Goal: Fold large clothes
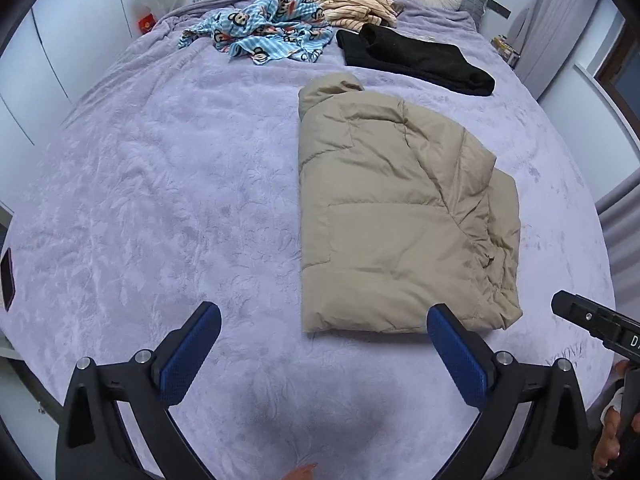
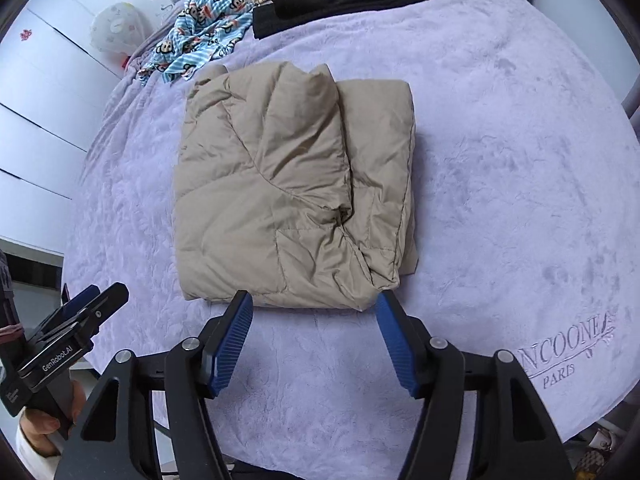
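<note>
Both hand-held grippers, your left hand-held gripper [image 1: 324, 348] and right hand-held gripper [image 2: 315, 338], are wide open and empty above the folded tan puffy coat [image 2: 288, 200] on the bed [image 2: 500, 160], so it might puff back open.

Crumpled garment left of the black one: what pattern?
Crumpled garment: light-blue stripes with cartoon monkey faces. Clearest in the left wrist view.
</note>
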`<state>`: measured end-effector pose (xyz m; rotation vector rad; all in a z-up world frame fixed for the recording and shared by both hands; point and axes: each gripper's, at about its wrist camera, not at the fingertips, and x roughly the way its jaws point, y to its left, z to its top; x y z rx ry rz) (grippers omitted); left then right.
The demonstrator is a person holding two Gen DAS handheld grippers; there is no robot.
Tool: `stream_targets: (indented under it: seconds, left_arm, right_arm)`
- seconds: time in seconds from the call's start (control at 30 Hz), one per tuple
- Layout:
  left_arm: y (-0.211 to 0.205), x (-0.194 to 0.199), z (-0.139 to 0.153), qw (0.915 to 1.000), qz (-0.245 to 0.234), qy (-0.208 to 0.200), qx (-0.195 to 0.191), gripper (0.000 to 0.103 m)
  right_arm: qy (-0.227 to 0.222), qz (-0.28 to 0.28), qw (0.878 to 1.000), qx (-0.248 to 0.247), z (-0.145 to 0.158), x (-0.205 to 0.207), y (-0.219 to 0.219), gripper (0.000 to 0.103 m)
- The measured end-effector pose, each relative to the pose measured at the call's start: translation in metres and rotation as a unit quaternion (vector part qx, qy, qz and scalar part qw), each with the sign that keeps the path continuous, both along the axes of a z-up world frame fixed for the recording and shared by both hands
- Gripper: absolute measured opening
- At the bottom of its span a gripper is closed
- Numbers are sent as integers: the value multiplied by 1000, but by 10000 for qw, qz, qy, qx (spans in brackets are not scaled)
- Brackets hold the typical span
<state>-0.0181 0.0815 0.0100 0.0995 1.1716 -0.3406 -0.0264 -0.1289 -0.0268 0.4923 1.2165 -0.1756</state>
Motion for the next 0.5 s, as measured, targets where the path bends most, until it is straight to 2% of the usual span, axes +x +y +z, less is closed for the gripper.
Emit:
stream_targets:
  seconds: [0.27,0.37,0.5]
  left_arm:
    - [-9,-4,36,9988,38,-474,98,103]
    - [-10,-4,47,9982,33,-595,42,103]
    - [-11,-5,56,9978,38,-659,35,103]
  right_arm:
    - [-306,-55,9983,-486,36,5,1,80]
    - [-512,-62,9955,-795,51,6,5,90]
    - [-803,-69,9895,-1202,70,4,11,91]
